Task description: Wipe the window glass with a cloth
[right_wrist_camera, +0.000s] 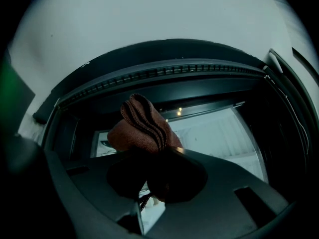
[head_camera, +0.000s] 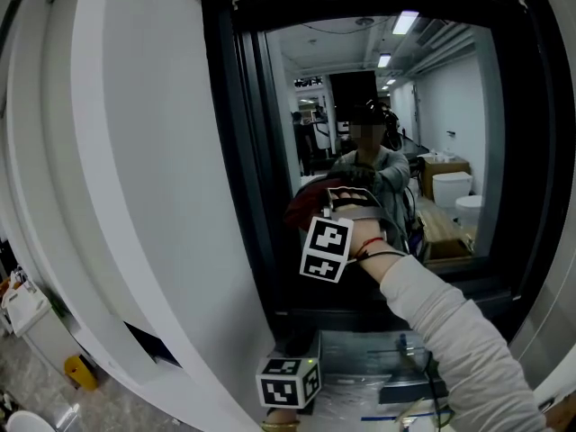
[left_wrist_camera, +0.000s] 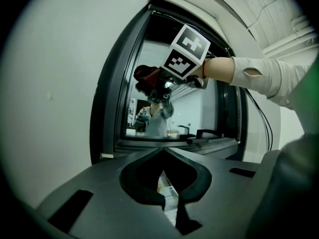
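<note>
A person stands at a dark-framed window. The right gripper (right_wrist_camera: 152, 156) is raised to the window glass (head_camera: 432, 133), its jaws clamped on a bunched reddish-brown cloth (right_wrist_camera: 142, 126). The cloth appears to press against the lower left part of the pane, close to the window frame (head_camera: 234, 151). The left gripper (left_wrist_camera: 162, 153) hangs low below the sill, its jaws together and holding nothing. The wiping step seems to be in hand. The next move likely calls for sweeping the cloth across the pane towards the right with steady pressure, keeping the grip firm so the bundle does not slip.
</note>
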Action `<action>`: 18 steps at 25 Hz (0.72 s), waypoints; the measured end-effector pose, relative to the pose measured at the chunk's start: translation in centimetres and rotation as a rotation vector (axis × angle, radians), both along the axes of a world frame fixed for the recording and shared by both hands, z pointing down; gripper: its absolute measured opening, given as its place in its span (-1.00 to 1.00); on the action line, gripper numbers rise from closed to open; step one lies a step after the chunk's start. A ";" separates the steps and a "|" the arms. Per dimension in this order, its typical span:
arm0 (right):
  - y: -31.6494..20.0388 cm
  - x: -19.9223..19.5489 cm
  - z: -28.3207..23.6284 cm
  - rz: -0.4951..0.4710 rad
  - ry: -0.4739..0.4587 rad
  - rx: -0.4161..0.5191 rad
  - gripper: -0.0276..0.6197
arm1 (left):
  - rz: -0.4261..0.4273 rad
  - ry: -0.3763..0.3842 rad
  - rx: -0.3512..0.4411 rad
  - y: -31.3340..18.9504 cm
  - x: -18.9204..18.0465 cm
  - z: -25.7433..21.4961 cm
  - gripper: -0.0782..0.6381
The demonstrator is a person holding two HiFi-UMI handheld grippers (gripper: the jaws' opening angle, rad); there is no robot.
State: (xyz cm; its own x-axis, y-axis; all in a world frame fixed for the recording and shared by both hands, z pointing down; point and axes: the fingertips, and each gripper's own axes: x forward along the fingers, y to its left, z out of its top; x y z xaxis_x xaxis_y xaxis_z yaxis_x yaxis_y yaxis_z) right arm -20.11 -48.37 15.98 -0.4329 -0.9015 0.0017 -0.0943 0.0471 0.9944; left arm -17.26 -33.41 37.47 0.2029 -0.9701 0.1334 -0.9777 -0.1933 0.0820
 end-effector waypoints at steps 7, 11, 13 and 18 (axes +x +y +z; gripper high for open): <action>-0.3 0.2 5.2 0.004 0.012 -0.079 -0.74 | -0.006 -0.001 -0.010 0.4 -0.4 0.7 -0.77; -0.3 0.1 8.4 0.005 0.033 -0.126 -0.74 | -0.012 -0.002 -0.020 0.7 -0.6 1.1 -0.77; -0.4 0.2 9.8 0.007 0.039 -0.149 -0.74 | -0.013 -0.002 -0.021 0.8 -0.7 1.2 -0.77; -0.5 0.3 12.6 0.013 0.056 -0.191 -0.74 | -0.017 -0.003 -0.015 1.0 -0.8 1.1 -0.77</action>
